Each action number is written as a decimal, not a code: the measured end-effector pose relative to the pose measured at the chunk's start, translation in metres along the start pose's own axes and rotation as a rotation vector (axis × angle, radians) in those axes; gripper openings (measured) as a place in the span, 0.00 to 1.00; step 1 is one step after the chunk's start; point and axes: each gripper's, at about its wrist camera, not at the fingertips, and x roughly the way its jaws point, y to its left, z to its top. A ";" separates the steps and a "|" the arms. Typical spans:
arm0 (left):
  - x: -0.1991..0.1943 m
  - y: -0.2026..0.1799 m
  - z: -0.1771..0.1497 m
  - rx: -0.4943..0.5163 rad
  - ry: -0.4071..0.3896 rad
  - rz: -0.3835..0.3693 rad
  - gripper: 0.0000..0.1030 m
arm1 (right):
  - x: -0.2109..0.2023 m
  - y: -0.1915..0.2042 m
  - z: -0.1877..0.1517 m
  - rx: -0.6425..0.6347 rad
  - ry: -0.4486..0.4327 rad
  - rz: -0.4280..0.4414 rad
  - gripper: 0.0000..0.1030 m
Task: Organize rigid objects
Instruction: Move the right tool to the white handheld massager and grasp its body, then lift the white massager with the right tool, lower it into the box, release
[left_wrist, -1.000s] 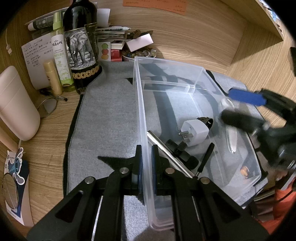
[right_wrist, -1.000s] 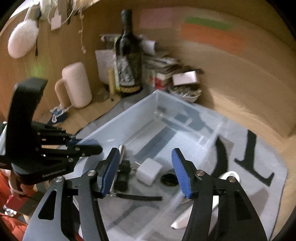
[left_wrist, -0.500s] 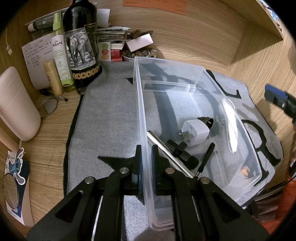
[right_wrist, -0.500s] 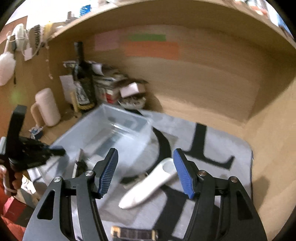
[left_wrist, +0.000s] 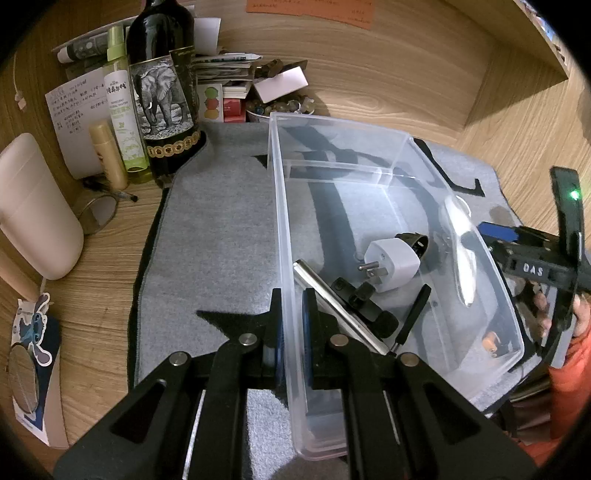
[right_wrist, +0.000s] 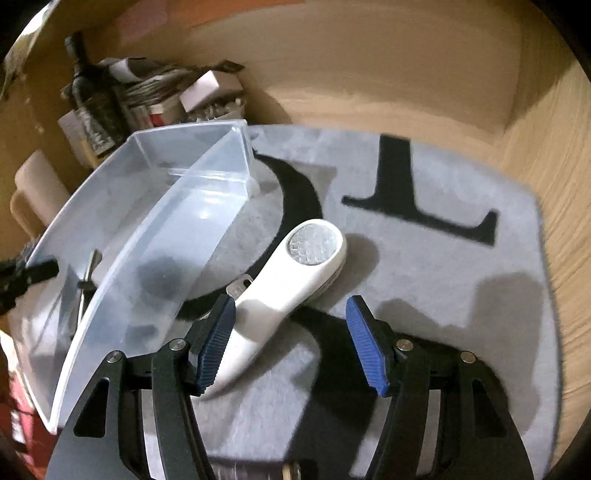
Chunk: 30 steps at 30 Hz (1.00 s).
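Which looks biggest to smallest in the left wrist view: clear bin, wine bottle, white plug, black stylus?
1. Clear bin
2. Wine bottle
3. White plug and black stylus: alike overall, so unranked.

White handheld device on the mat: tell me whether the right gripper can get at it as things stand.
Probably yes. The right gripper is open just above the white handheld device, which lies on the grey mat outside the clear bin. Its handle is already beside the left finger, nothing covering it.

- Clear plastic bin (left_wrist: 288, 229), its wall between the left jaws.
- White handheld device (right_wrist: 291, 284), silver mesh head, beside the right gripper's blue pads (right_wrist: 364, 349).
- Grey mat (right_wrist: 424, 266), black lettering.
- White plug adapter (left_wrist: 391, 264) ahead.
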 end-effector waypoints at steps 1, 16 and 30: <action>0.000 -0.001 0.000 0.001 0.000 0.001 0.07 | 0.003 -0.001 0.001 0.012 0.000 0.006 0.57; 0.000 -0.001 -0.001 0.006 -0.005 0.003 0.07 | 0.000 -0.006 -0.010 -0.081 0.033 -0.046 0.32; 0.000 -0.002 -0.001 0.004 -0.005 0.008 0.07 | 0.004 -0.003 0.001 -0.081 -0.057 -0.096 0.29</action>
